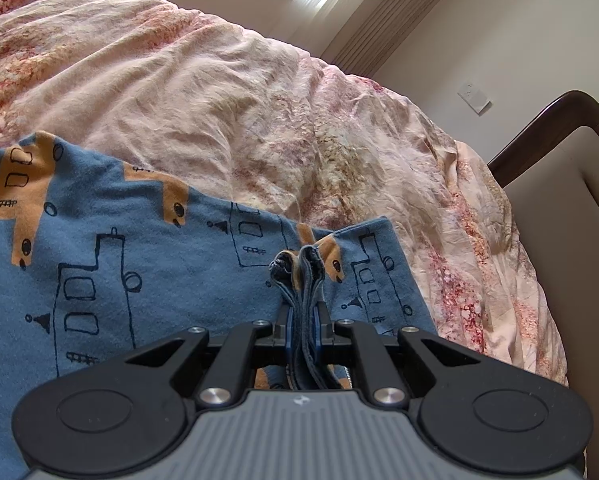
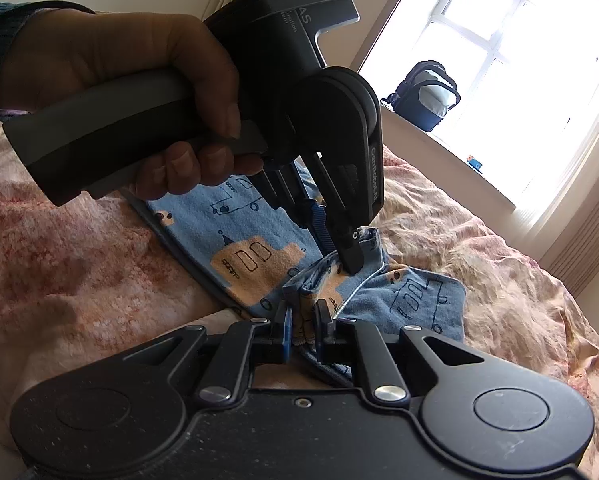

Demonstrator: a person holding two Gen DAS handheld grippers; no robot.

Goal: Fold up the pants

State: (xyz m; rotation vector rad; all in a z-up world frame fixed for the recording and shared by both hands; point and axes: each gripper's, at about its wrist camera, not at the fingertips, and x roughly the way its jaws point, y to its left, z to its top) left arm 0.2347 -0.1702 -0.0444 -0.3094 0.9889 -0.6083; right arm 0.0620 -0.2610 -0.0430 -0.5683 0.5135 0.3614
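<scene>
The pants (image 1: 147, 272) are blue knit with orange patches and black line drawings. They lie on the bed across the lower left of the left wrist view. My left gripper (image 1: 302, 320) is shut on a bunched edge of the pants. In the right wrist view the pants (image 2: 235, 248) lie in the middle, and my right gripper (image 2: 302, 320) is shut on another bunched part of them. The left gripper (image 2: 349, 256), held by a hand, shows there too. It pinches the cloth just above and beyond the right one.
The bed is covered by a crumpled pink floral quilt (image 1: 227, 92). A beige chair with a dark wooden frame (image 1: 559, 208) stands at the bed's right side. A dark backpack (image 2: 423, 96) sits on the window sill. Curtains hang beside the bright window (image 2: 511, 60).
</scene>
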